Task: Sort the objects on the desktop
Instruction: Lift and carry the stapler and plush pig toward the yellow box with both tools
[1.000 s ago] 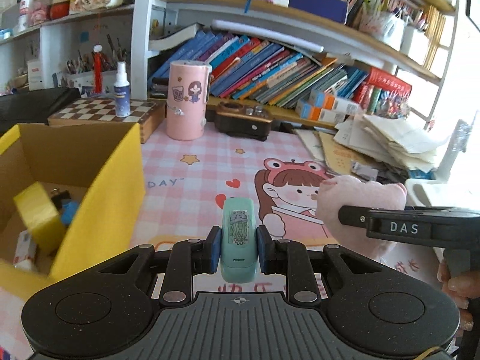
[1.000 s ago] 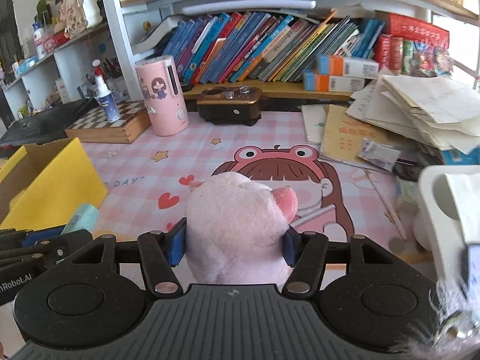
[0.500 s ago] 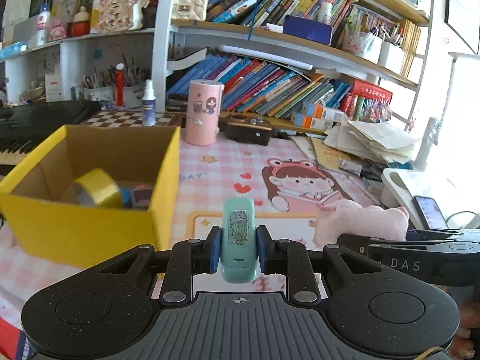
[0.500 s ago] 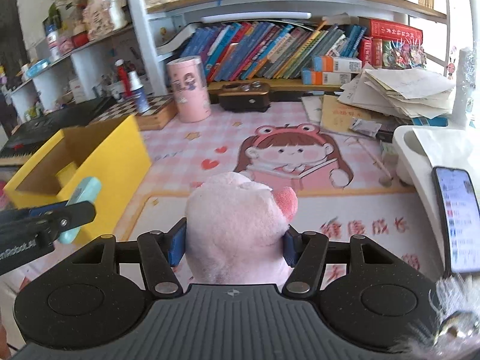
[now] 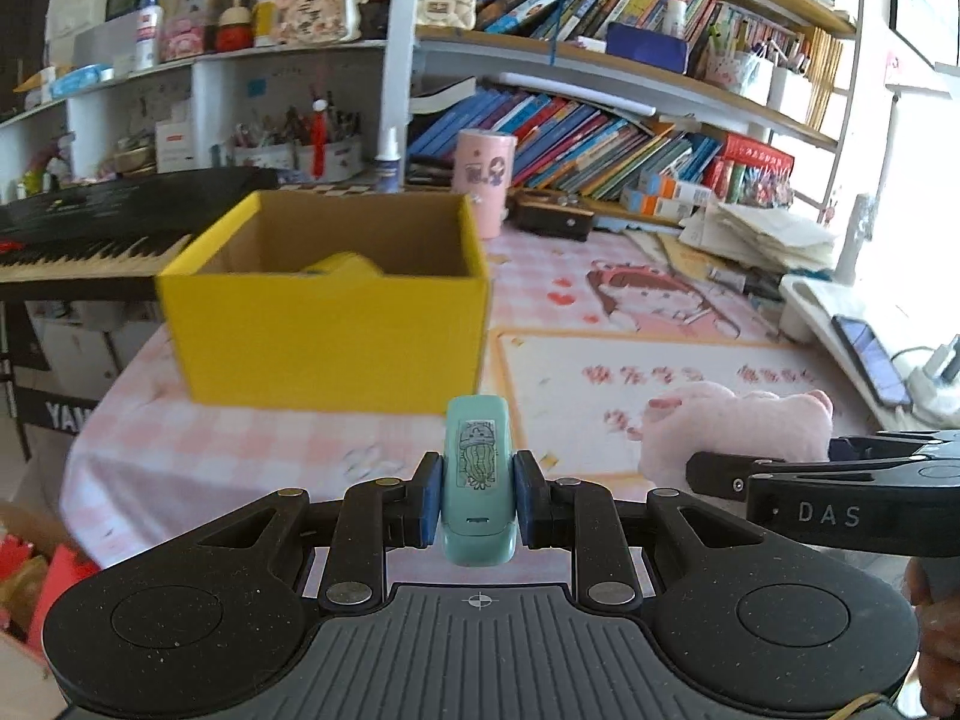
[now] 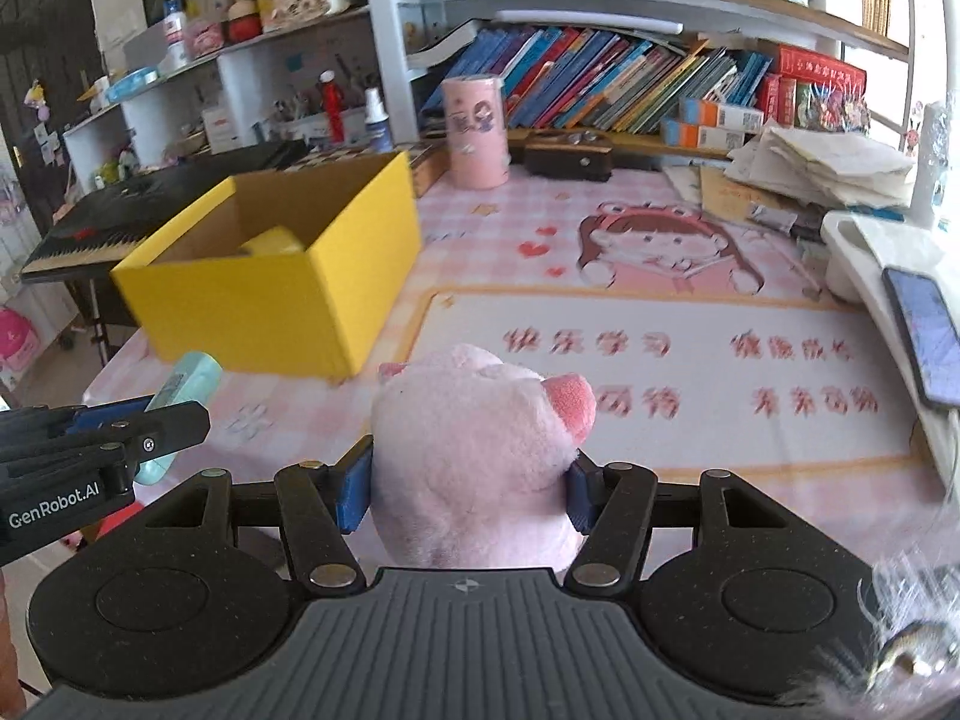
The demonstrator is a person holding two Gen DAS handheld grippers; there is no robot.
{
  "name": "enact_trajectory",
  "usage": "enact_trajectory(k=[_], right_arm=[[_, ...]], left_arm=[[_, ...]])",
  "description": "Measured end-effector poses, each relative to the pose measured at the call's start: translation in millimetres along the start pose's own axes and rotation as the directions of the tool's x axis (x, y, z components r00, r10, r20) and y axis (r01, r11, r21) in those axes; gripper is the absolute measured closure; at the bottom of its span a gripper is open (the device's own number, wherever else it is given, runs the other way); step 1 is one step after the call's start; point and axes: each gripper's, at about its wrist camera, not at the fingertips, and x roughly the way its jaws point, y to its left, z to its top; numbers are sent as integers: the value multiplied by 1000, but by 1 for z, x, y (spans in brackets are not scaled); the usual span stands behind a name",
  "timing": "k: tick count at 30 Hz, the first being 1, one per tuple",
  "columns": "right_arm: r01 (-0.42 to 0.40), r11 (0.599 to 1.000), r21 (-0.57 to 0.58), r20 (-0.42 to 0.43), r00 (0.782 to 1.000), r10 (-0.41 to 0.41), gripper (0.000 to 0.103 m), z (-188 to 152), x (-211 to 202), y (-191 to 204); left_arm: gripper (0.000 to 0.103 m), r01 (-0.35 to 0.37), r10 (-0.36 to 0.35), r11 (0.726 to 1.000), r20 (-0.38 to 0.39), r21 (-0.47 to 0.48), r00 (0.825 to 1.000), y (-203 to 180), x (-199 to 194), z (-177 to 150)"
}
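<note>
My left gripper [image 5: 477, 501] is shut on a small mint-green stapler [image 5: 477, 468] with a sticker on top, held in the air near the desk's front edge. My right gripper [image 6: 468, 480] is shut on a pink plush pig [image 6: 474, 456], also held up. The pig also shows in the left wrist view [image 5: 732, 426], and the stapler in the right wrist view [image 6: 180, 384]. A yellow cardboard box [image 5: 327, 324] stands open ahead on the left of the desk, with a yellow tape roll [image 6: 270, 240] inside.
A pink checked desk mat [image 6: 660, 312] covers the desk. A pink cylinder [image 5: 483, 189], spray bottle [image 5: 387, 168], dark wooden box [image 5: 555, 216] and books stand at the back. Papers [image 5: 768, 234] and a phone [image 6: 924, 336] lie right. A keyboard [image 5: 90, 240] lies left.
Both grippers have pulled back from the desk with their objects still held. The yellow box, close on the left before, now stands farther ahead.
</note>
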Motion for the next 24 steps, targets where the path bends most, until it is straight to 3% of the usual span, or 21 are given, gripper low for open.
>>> enact_trajectory(k=[11, 24], right_arm=[[-58, 998, -8, -53, 997, 57, 45, -32, -16, 66], [-134, 989, -66, -124, 984, 125, 45, -39, -11, 108]], left_arm=[[80, -28, 27, 999, -32, -27, 999, 45, -36, -27], [80, -70, 68, 994, -19, -86, 997, 83, -53, -33]])
